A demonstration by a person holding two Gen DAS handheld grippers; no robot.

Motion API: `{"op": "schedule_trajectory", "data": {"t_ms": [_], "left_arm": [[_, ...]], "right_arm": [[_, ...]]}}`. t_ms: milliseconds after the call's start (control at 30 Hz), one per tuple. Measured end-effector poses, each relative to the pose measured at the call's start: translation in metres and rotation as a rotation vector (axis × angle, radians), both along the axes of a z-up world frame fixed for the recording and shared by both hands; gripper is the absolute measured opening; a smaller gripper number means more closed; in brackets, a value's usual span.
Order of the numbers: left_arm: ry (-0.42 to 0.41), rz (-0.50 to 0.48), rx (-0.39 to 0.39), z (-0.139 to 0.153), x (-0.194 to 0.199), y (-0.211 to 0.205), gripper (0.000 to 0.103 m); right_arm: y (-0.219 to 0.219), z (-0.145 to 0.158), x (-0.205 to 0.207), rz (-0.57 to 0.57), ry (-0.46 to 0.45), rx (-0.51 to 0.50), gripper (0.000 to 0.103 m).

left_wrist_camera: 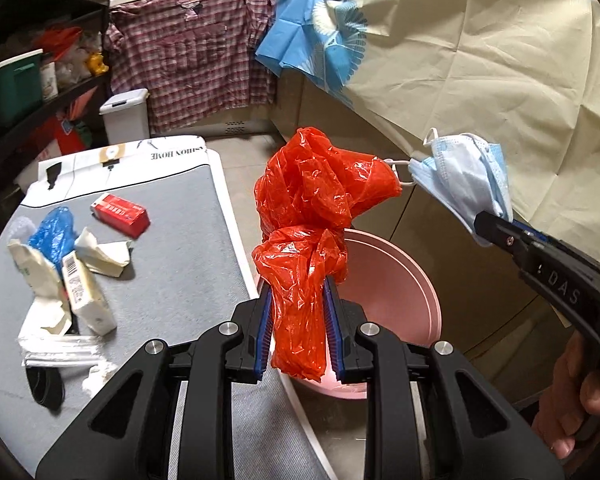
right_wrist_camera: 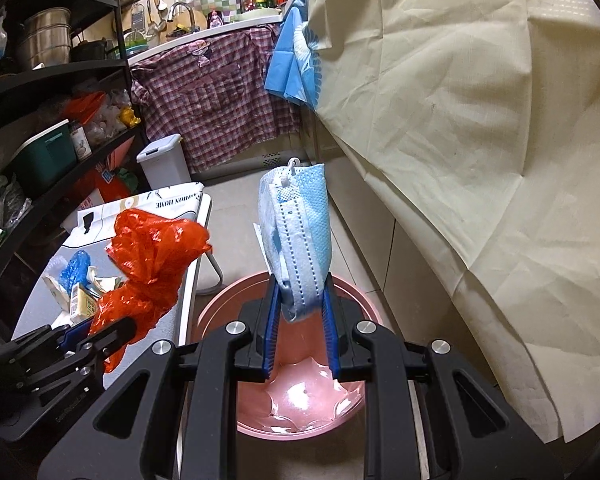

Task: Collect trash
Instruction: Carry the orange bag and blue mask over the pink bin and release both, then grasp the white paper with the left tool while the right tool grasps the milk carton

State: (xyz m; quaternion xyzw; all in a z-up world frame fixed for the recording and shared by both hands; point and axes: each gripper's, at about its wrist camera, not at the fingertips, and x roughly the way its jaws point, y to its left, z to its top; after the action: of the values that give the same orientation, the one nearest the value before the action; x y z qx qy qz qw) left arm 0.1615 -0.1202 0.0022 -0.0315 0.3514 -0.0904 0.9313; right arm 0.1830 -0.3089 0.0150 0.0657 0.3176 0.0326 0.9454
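Note:
My left gripper is shut on a crumpled red plastic bag, which bulges up above its blue pads. My right gripper is shut on a folded light-blue face mask that stands up between its pads. Both hang over a pink bin on the floor beside the table; the bin shows behind the red bag in the left wrist view. From the left wrist view the right gripper reaches in from the right with the mask. The red bag shows left of the mask in the right wrist view.
A grey-topped table holds more rubbish: a red box, a blue bag, torn white cartons, clear wrapping. A white lidded bin stands behind. A cream cloth hangs right; black shelves stand left.

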Motion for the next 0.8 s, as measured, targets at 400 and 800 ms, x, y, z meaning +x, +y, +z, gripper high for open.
{"op": "schedule_trajectory", "data": {"t_ms": [400, 800], "left_arm": [[-0.013, 0.005, -0.018, 0.013, 0.003, 0.015, 0.041], [-0.072, 0.053, 0.033, 0.044, -0.03, 0.063, 0.041]], "right_arm": [[0.003, -0.005, 0.005, -0.022, 0.012, -0.037, 0.048], [0.02, 0.01, -0.017, 0.033, -0.086, -0.072, 0.048]]}}
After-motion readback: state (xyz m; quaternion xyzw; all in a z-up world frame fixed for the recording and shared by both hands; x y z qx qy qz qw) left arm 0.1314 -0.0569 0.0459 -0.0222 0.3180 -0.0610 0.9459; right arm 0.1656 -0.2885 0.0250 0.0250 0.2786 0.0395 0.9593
